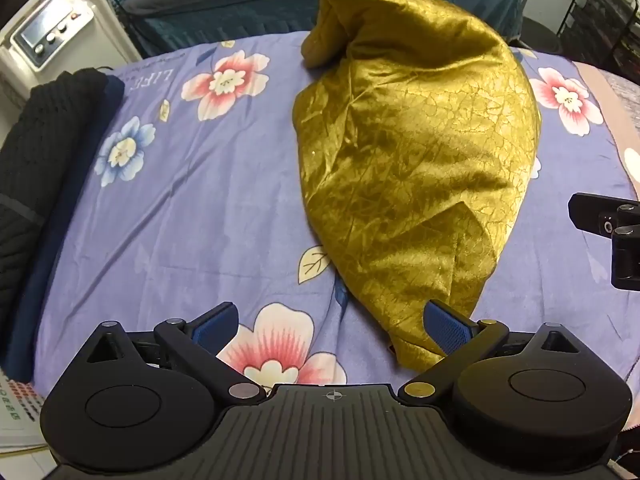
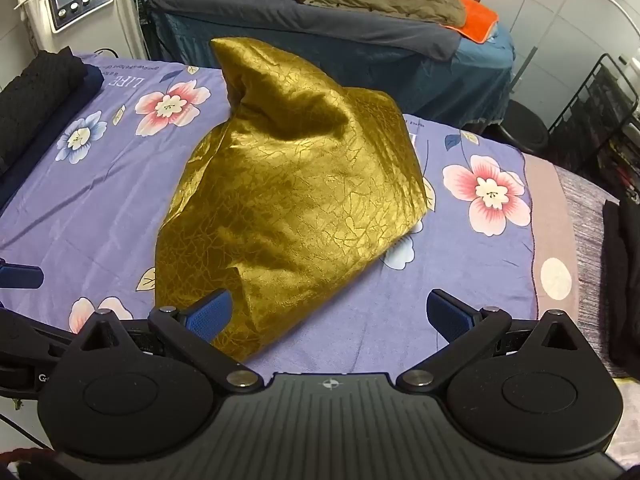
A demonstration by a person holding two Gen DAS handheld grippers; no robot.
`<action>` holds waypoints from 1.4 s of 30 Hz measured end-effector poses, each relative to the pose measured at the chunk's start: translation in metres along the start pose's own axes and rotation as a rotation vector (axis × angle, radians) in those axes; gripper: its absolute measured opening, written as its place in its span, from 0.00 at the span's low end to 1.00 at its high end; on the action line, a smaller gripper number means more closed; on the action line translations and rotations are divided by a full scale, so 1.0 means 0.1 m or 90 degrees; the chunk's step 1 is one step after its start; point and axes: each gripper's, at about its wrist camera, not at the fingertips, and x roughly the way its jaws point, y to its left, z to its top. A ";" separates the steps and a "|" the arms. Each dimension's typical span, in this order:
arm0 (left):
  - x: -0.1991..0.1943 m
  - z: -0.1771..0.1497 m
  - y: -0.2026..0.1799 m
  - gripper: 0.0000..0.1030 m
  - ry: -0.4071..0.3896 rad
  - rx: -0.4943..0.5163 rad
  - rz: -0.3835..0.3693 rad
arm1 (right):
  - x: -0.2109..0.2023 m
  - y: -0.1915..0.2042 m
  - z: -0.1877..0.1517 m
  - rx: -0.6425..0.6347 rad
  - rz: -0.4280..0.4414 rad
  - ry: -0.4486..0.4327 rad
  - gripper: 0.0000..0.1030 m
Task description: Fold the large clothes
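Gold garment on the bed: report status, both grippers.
Left gripper open, empty. Right gripper open, empty. Gold garment bunched in a heap on floral sheet, unfolded. Dark folded clothes stacked at left edge, apart from it.

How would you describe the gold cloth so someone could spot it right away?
Start at the purple flowered sheet covering the near bed. The gold cloth lies heaped in its middle, one corner peaking up at the far end. It is shiny with a crackle pattern, unlike the matte black knit folded at the sheet's left edge.
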 end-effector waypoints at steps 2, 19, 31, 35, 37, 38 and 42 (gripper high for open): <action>0.00 -0.01 0.00 1.00 0.001 -0.001 0.000 | 0.00 0.00 0.00 0.000 0.003 0.001 1.00; 0.08 0.02 -0.02 1.00 0.009 0.000 -0.005 | 0.03 -0.02 0.00 0.008 0.007 0.001 1.00; 0.15 0.03 0.01 1.00 0.009 -0.011 -0.008 | 0.06 -0.08 0.01 0.022 0.016 -0.007 1.00; 0.17 0.04 0.03 1.00 0.010 -0.014 -0.005 | 0.07 -0.08 0.01 0.024 0.019 -0.007 1.00; 0.18 0.04 0.03 1.00 0.013 -0.014 -0.001 | 0.07 -0.09 0.01 0.024 0.019 -0.006 1.00; 0.18 0.04 0.03 1.00 0.013 -0.013 0.001 | 0.07 -0.09 0.01 0.024 0.019 -0.006 1.00; 0.18 0.03 0.02 1.00 0.006 -0.013 0.003 | 0.08 -0.10 0.01 0.026 0.020 -0.006 1.00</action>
